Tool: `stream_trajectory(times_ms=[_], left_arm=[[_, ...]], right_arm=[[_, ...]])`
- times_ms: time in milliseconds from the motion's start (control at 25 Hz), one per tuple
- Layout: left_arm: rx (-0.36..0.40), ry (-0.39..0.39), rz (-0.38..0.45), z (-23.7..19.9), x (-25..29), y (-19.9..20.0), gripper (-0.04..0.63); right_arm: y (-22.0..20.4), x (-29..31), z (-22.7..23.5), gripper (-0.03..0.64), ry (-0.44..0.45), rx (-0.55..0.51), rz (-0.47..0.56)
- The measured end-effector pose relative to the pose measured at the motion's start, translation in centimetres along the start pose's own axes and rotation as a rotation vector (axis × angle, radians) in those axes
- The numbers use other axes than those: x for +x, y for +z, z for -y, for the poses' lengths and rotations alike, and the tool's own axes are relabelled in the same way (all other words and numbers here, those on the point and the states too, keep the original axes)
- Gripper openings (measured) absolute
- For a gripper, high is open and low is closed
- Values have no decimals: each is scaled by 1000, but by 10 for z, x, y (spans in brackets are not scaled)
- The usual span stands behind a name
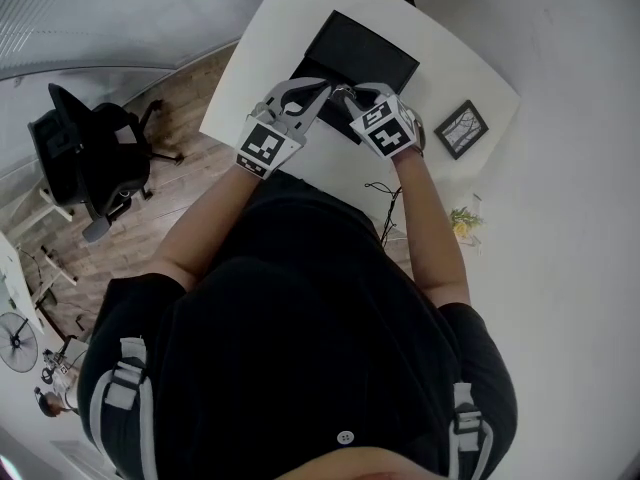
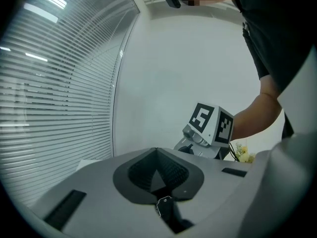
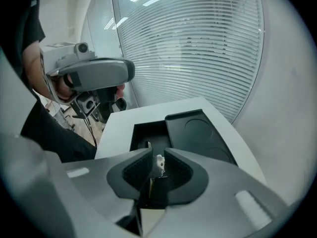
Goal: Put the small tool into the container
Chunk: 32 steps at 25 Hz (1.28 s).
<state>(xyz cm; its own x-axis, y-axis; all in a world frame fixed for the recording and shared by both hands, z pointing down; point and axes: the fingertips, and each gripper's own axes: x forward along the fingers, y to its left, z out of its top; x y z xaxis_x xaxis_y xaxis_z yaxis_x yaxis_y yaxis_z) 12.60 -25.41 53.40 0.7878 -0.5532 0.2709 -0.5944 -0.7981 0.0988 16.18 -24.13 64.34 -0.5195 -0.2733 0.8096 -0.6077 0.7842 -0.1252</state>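
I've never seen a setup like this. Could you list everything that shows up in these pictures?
table: one, white, in front of the person
container: one, black, open, on the table
small tool: one, silvery, between the right gripper's jaws, above the container
picture frame: one, black, right of the table
office chair: one, black, on the wooden floor at left
fan: one, pale, at the lower left edge
flowers: one small bunch, yellow, below the frame
cable: one, black, by the table's near edge
blinds: white, across the window
left gripper: one, grey, jaws together
right gripper: one, grey, clamped on the tool
person: one, black shirt, bare forearms
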Motion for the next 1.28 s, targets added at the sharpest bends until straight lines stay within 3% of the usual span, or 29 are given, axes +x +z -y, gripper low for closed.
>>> stream_trajectory(times_ms=[280, 600, 920, 1120, 1280], left_arm=[[30, 22, 4, 7, -19, 12, 8], [47, 30, 55, 29, -45, 37, 8], [76, -10, 135, 67, -61, 72, 8], [142, -37, 168, 92, -67, 91, 8], [143, -61, 193, 109, -71, 104, 8]], right_arm=[[22, -47, -11, 81, -24, 80, 160], [57, -123, -41, 71, -76, 67, 483], [68, -190, -68, 32, -141, 39, 710], [66, -222, -79, 12, -189, 21, 811], [61, -239, -85, 12, -227, 34, 878]])
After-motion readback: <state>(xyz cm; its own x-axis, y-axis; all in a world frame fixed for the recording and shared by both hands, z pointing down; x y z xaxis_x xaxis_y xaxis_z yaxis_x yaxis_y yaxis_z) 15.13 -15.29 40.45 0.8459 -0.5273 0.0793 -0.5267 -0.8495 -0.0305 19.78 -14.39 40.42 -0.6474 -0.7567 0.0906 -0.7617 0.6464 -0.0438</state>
